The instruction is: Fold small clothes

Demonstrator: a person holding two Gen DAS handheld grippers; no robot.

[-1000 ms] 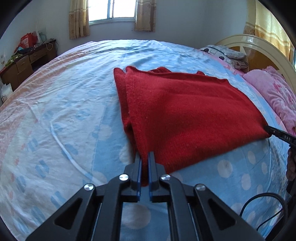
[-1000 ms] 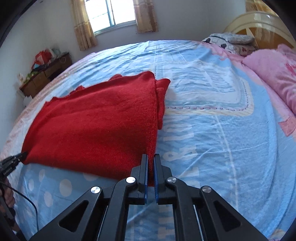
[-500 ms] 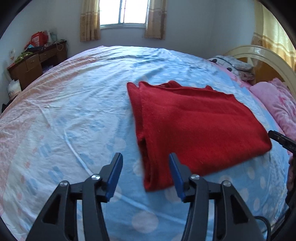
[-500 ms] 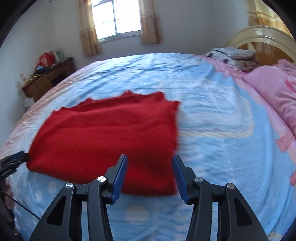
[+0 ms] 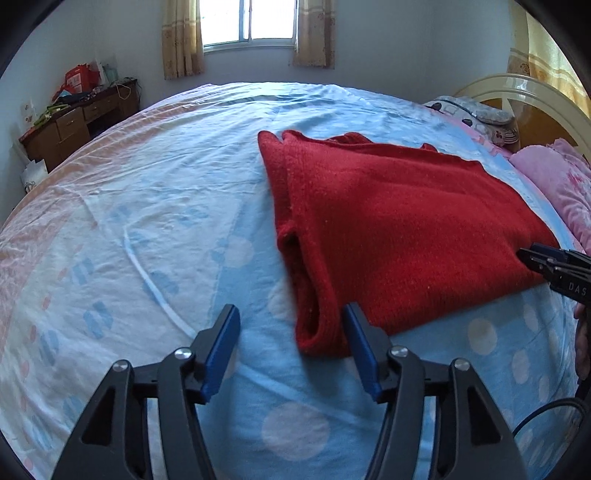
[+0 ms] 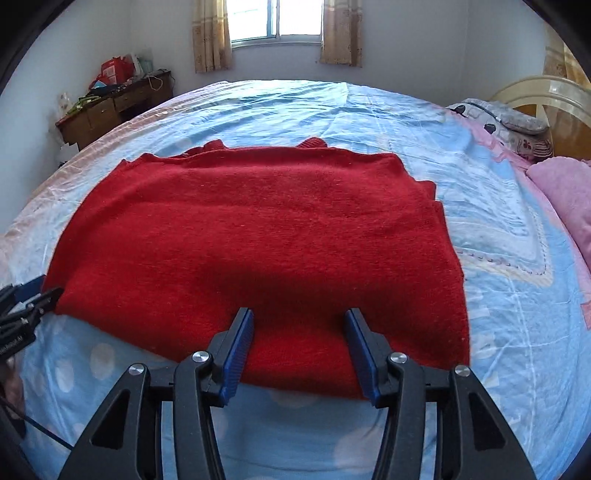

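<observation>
— Blue dotted bedsheet (image 5: 155, 221) across the whole bed. Where's the garment?

— The red sweater (image 6: 258, 236) lies folded flat in the middle of it, its doubled edge toward the near side.

— And the grippers?

— The left gripper (image 5: 290, 332) is spread wide, empty, at the sweater's near-left corner. The right gripper (image 6: 299, 339) gapes just as wide over the near edge — nothing pinched.

— Around it?

— A pink pillow (image 6: 565, 199) at the right, a wooden desk (image 5: 77, 125) far left, a curtained window (image 6: 275, 22) beyond.
</observation>
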